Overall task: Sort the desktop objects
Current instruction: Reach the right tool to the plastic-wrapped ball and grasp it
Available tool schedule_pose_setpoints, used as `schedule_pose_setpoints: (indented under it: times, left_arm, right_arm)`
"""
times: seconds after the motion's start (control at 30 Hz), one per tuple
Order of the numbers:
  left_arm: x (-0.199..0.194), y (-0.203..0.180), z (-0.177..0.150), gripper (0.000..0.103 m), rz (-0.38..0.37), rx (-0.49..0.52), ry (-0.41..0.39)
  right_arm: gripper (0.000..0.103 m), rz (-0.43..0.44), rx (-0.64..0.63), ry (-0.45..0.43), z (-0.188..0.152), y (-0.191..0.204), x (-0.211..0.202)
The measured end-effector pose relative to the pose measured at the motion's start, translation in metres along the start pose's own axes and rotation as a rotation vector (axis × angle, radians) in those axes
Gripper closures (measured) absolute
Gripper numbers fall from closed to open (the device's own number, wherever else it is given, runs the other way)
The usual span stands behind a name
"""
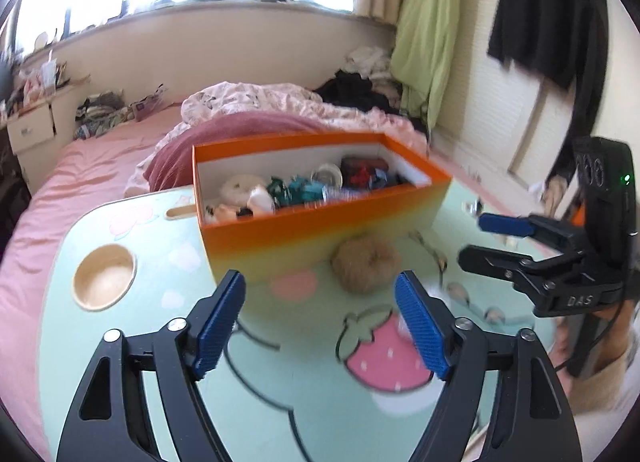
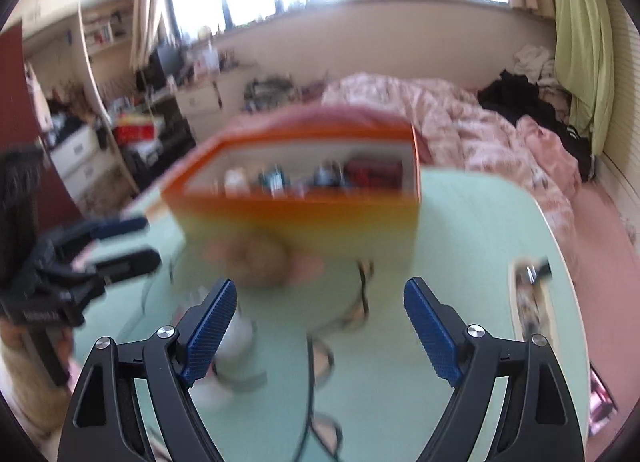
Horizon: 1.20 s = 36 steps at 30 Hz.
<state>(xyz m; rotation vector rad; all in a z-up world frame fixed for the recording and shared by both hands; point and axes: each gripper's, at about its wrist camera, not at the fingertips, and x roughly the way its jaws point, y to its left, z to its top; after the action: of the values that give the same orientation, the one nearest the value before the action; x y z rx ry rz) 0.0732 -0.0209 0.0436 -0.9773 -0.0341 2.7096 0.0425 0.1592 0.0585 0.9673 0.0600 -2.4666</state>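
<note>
An orange box [image 1: 320,222] with several small items inside stands on the mint-green lap table [image 1: 120,342]. A brown fluffy scrunchie [image 1: 366,264] lies on the table just in front of the box. My left gripper [image 1: 320,318] hovers open over the table short of the box, with nothing between its blue pads. My right gripper [image 2: 320,326] is open and empty too, and it shows at the right [image 1: 472,239] of the left wrist view. In the blurred right wrist view, the box [image 2: 304,218], the scrunchie [image 2: 260,262] and my left gripper [image 2: 152,240] appear.
The table sits on a pink bed [image 1: 60,190] with a rumpled quilt [image 1: 260,102] behind the box. A round cup recess [image 1: 104,276] lies at the table's left. A blurred white item [image 2: 240,342] and dark looped things [image 2: 360,302] lie near my right gripper.
</note>
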Motion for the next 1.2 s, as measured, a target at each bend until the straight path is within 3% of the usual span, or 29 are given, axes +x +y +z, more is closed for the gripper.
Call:
schedule_pose_setpoints:
  times: [0.17,0.2,0.3,0.4,1.2]
  left_arm:
    - [0.030,-0.004,-0.019,0.020,0.050,0.057,0.147]
    - [0.038,-0.004,-0.020,0.019,0.058,0.052,0.198]
    - [0.037,-0.007,-0.022,0.013,0.051,0.068,0.202]
    - [0.037,-0.010,-0.024,0.000,0.026,0.097,0.219]
    - [0.044,-0.012,-0.023,0.000,0.034,0.092,0.217]
  right_arm:
    - [0.012,-0.014,-0.042,0.147,-0.036,0.003,0.010]
    - [0.009,-0.049,-0.078,0.130,-0.040,0.007,0.010]
    - [0.000,-0.077,-0.109,0.155,-0.044,0.014,0.014]
    - [0.000,-0.079,-0.114,0.140,-0.047,0.016,0.017]
    - [0.000,-0.086,-0.116,0.123,-0.049,0.016,0.018]
